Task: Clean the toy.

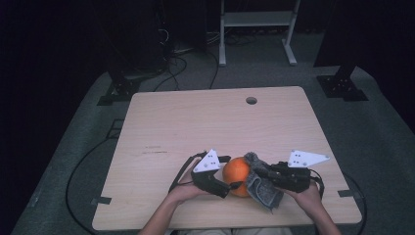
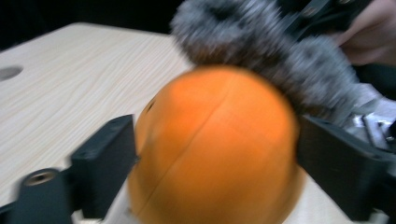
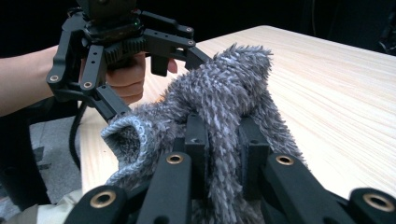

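From the high view, a pale wooden table (image 1: pixel 161 127) stands in a dark room with cables on the floor. Near its front edge our left gripper (image 1: pixel 229 177) brackets an orange ball (image 1: pixel 237 175), and our right gripper (image 1: pixel 262 174) is clamped on a grey fuzzy cloth (image 1: pixel 262 188) touching the ball's right side.

In the left gripper view, the jaws stand spread on either side of the ball (image 2: pixel 215 149), apparently released; the cloth (image 2: pixel 261 51) drapes over its far top.

In the right gripper view, the jaws pinch the cloth (image 3: pixel 219 102). We read no labels.
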### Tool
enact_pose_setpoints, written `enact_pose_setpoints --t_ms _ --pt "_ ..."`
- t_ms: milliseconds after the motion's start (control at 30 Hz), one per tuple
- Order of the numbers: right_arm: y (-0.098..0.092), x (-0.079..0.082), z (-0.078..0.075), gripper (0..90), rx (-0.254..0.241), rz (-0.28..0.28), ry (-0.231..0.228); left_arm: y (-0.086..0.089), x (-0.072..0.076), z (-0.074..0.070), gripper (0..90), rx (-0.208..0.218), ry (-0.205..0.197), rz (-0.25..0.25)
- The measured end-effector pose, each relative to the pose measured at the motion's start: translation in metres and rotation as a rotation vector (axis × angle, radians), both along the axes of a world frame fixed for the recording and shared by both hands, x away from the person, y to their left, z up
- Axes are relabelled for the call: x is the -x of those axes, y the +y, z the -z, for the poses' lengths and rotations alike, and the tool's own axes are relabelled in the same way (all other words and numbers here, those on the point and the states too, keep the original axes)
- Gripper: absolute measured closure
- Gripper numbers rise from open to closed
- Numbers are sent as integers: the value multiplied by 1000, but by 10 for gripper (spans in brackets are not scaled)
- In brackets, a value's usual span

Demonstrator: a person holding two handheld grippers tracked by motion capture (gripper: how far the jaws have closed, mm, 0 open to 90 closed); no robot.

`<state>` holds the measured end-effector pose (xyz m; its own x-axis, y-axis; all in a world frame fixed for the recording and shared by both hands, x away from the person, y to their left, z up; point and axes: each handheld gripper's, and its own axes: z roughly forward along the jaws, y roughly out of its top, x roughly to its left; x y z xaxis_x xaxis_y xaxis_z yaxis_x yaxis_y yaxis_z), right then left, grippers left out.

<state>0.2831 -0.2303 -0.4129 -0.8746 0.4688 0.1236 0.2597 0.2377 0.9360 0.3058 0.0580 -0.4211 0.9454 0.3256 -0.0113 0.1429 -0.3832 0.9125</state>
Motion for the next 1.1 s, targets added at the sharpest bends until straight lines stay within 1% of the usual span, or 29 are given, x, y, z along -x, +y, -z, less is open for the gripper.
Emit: enact_pose_setpoints --t_ms 33,67,100,133,167,200,233,300,333,367,433,467,500,533,567,600,633,667,700,733,767,800,833,867,933,1000,1033,1067,1100 --pt "-2 -1 1 767 -1 4 4 0 -1 1 96 -3 10 -1" --pt "-4 -2 1 767 -4 7 3 -2 -2 4 93 -2 11 -4" --pt "-6 -3 2 766 -7 19 4 -3 -2 6 96 -11 6 0" --pt "-7 -3 3 766 -6 27 4 -6 -1 10 113 -7 5 1" --pt "-9 -4 4 765 -2 37 6 -8 1 14 139 13 -9 -10" --pt "-11 -5 4 765 0 46 4 -9 5 14 193 19 -35 -27" --pt "-12 -4 5 765 -6 56 11 -10 6 13 241 15 -49 -34" --pt "-14 -4 2 766 -19 61 15 -12 9 6 290 17 -57 -41" --pt "-14 -3 1 767 -21 63 4 -11 11 0 297 39 -46 -21" --pt "-13 -2 -4 767 -28 59 -5 -9 12 -4 300 47 -38 -4" --pt "-12 -1 -7 766 -28 51 -18 -5 13 -9 299 53 -32 10" --pt "-11 -1 -7 766 -30 51 -13 -3 12 -9 296 43 -25 21" --pt "-11 -3 -4 766 -10 55 -11 -2 10 -8 284 32 4 44" --pt "-9 -5 0 765 28 64 -6 0 9 -5 268 21 21 70" --pt "-8 -7 5 764 34 59 10 1 8 -3 242 21 7 64" --pt "-9 -8 8 765 7 61 21 2 7 -2 229 17 -9 34" --pt "-9 -9 8 765 5 69 21 2 5 -1 210 -2 -17 0" --pt "-9 -9 6 765 14 70 19 1 3 2 192 -7 -6 -15" --pt "-7 -8 5 765 15 69 11 0 3 5 197 -2 -1 -24" --pt "-5 -6 3 767 25 70 0 -1 3 7 217 -4 -14 -30" --pt "-1 -3 1 768 42 68 -15 -3 5 8 225 -13 -28 -34" --pt "2 -1 -2 769 56 63 -29 -6 6 8 231 -13 -35 -43" --pt "5 3 -6 769 64 57 -53 -7 7 7 236 -17 -41 -51" --pt "7 5 -9 769 60 49 -66 -11 9 7 241 -19 -51 -56" --pt "16 10 -17 769 35 5 -95 -19 14 7 255 -25 -68 -37" --pt "26 12 -20 768 52 -26 -119 -24 19 7 271 -51 -93 -12" --pt "29 12 -21 768 76 -24 -126 -24 20 7 279 -55 -92 -7" --pt "28 11 -20 768 88 -21 -133 -22 19 7 287 -51 -83 -2" --pt "25 9 -19 768 85 -11 -128 -21 18 7 299 -44 -78 -3"
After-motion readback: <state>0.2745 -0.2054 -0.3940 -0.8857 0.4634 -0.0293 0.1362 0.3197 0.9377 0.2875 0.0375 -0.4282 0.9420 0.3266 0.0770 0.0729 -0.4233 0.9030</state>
